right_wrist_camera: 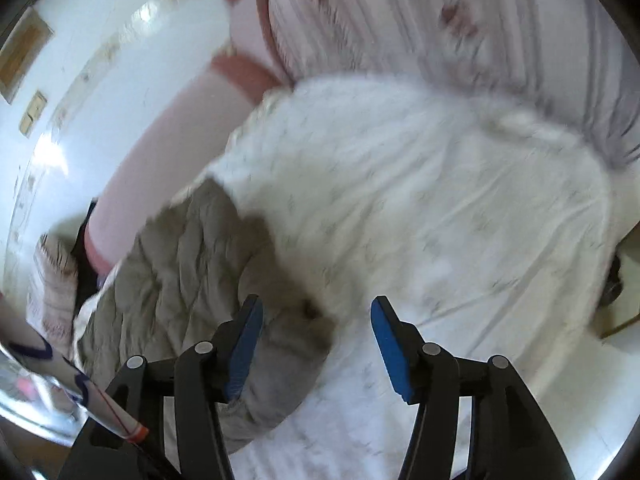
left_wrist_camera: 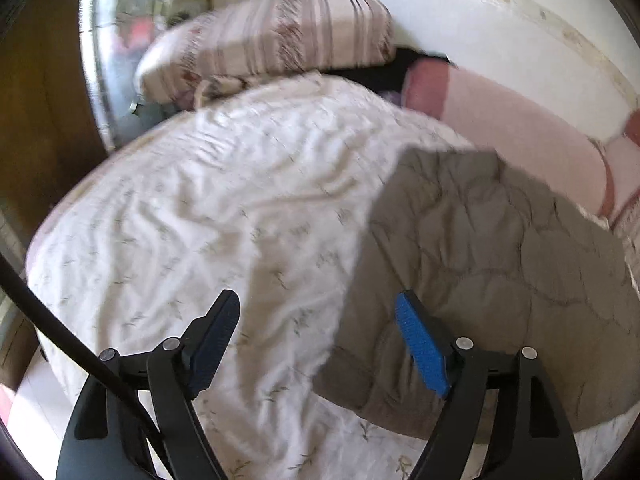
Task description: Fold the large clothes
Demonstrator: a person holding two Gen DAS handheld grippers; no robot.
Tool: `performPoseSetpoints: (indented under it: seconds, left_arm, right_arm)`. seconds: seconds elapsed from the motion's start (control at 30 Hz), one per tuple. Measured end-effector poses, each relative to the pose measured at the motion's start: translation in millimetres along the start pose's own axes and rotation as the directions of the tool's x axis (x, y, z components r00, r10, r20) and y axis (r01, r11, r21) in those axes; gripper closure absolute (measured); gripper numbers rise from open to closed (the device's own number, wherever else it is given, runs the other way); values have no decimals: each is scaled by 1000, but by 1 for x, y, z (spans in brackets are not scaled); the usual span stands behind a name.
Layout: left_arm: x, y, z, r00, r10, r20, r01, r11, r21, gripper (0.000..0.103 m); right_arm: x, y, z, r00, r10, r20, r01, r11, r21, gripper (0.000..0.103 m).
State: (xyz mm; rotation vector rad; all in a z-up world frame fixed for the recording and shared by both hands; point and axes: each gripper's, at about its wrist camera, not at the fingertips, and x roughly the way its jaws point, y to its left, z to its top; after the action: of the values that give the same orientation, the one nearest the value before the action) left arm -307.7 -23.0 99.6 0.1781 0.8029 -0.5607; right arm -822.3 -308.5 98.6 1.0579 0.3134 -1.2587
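Note:
A grey quilted jacket (left_wrist_camera: pixel 492 280) lies folded on a bed with a white patterned sheet (left_wrist_camera: pixel 208 216). In the left wrist view it fills the right side. My left gripper (left_wrist_camera: pixel 318 316) is open and empty above the jacket's left edge. In the right wrist view the jacket (right_wrist_camera: pixel 188 272) lies at the lower left on the sheet (right_wrist_camera: pixel 440 208). My right gripper (right_wrist_camera: pixel 316 320) is open and empty above the jacket's right edge. Both views are blurred.
A striped pillow (left_wrist_camera: pixel 276 36) lies at the head of the bed and a pink blanket (left_wrist_camera: pixel 520 128) along the white wall (left_wrist_camera: pixel 500 32). A wooden panel (left_wrist_camera: pixel 36 100) stands at the left. Another striped pillow (right_wrist_camera: pixel 460 20) and the blanket (right_wrist_camera: pixel 168 128) show in the right wrist view.

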Motion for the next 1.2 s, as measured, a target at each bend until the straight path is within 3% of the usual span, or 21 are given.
performPoseSetpoints:
  seconds: [0.07, 0.17, 0.27, 0.4, 0.53, 0.67, 0.83, 0.9, 1.2]
  left_arm:
    - [-11, -2, 6, 998, 16, 52, -16, 1000, -15, 23]
    - [-16, -23, 14, 998, -22, 66, 20, 999, 33, 23]
    - [-19, -60, 19, 995, -56, 86, 46, 993, 109, 23]
    - [-11, -107, 29, 992, -87, 93, 67, 979, 192, 23]
    - [8, -151, 39, 992, -82, 95, 53, 960, 275, 23]
    - [50, -178, 44, 997, -61, 45, 45, 953, 299, 23]
    - [107, -185, 39, 998, -43, -43, 53, 958, 281, 20]
    - [117, -188, 41, 998, -46, -36, 54, 959, 280, 17]
    - [148, -196, 55, 994, -92, -52, 103, 956, 273, 13]
  right_arm:
    - [-15, 11, 1, 996, 29, 80, -25, 998, -55, 43]
    - [-27, 46, -5, 986, 95, 139, -64, 974, -215, 48]
    - [-25, 83, -15, 977, 180, 110, -134, 933, -334, 54]
    - [-10, 136, -28, 974, 213, 71, -154, 865, -477, 54]
    - [13, 180, -18, 978, 202, 51, -142, 825, -547, 54]
    - [68, 203, -6, 990, 137, 16, -105, 823, -559, 54]
    - [142, 206, -2, 998, 18, -54, -45, 831, -555, 54]
    - [158, 204, -2, 998, -2, -69, -36, 838, -545, 52]
    - [193, 211, 3, 995, -48, -92, -11, 829, -560, 52]
